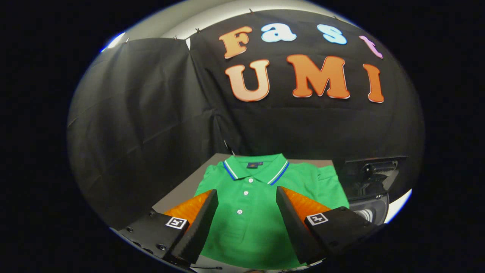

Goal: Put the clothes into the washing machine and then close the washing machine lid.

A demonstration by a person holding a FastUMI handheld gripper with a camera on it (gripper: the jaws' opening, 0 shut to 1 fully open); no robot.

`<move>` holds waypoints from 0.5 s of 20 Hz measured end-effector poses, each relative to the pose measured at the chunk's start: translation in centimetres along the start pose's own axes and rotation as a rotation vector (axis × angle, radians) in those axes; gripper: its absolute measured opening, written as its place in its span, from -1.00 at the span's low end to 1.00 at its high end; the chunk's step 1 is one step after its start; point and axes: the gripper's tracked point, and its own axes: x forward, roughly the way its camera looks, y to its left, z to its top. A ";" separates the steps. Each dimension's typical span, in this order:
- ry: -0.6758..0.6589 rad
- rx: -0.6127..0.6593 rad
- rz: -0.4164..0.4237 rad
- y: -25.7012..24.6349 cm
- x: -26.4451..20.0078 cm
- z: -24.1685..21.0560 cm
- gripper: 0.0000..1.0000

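A folded green polo shirt (261, 182) with a white-and-blue striped collar and white buttons lies flat on a grey table (182, 189). My gripper (247, 197) hangs above it, open, with the shirt's button placket showing in the gap between the two fingers. Nothing is held. To the right of the shirt, beyond the right finger, stands the washing machine (373, 189) with its dark lid raised and the drum opening partly seen below it.
Black cloth walls close the booth behind the table and on the left. The table's far edge runs just behind the shirt collar. The machine stands close against the shirt's right sleeve.
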 end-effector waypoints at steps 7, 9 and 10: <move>0.140 -0.085 -0.102 -1.8 3.1 -3.4 0.98; 0.146 -0.098 -0.100 -1.7 3.5 -3.9 0.98; 0.139 -0.098 -0.098 -1.7 3.5 -3.8 0.98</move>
